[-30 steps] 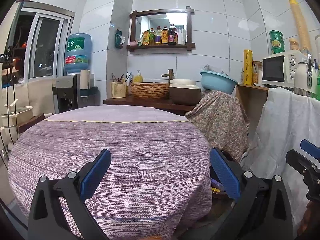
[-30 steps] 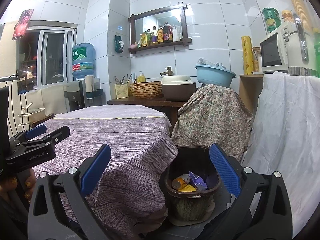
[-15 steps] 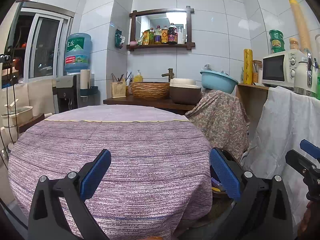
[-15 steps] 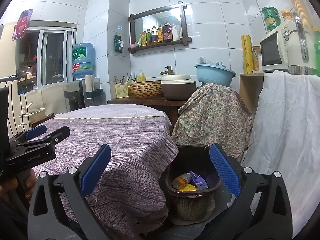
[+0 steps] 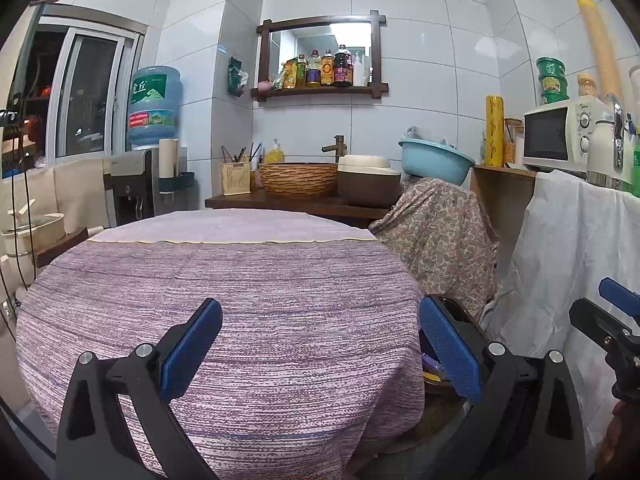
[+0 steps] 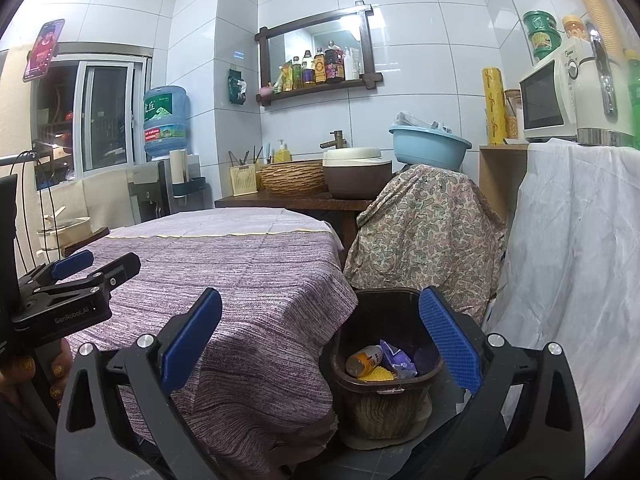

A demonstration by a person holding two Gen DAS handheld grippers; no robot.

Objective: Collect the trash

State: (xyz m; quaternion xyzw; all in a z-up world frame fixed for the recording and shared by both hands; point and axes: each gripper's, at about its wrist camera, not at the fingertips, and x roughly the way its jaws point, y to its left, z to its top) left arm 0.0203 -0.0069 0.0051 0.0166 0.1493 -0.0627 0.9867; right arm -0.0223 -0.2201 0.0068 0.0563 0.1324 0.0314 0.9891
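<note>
Jaws wide and empty on left gripper and right gripper; trash bin floor-level, just below-ahead of right; bench bare.

A dark brown plastic trash bin with a rounded rectangular rim stands upright on the floor, just beside the hanging edge of the purple woven tablecloth on the round table. Its mouth is open and uncovered. Inside the bin lies a small yellow-and-white bottle on its side, its mouth turned toward the tablecloth side. Touching the bottle, a crumpled purple wrapper rests farther from the tablecloth, and a bright yellow textured piece sits below both, against the near wall. In the left wrist view only a sliver of the bin shows past the tablecloth edge.
</note>
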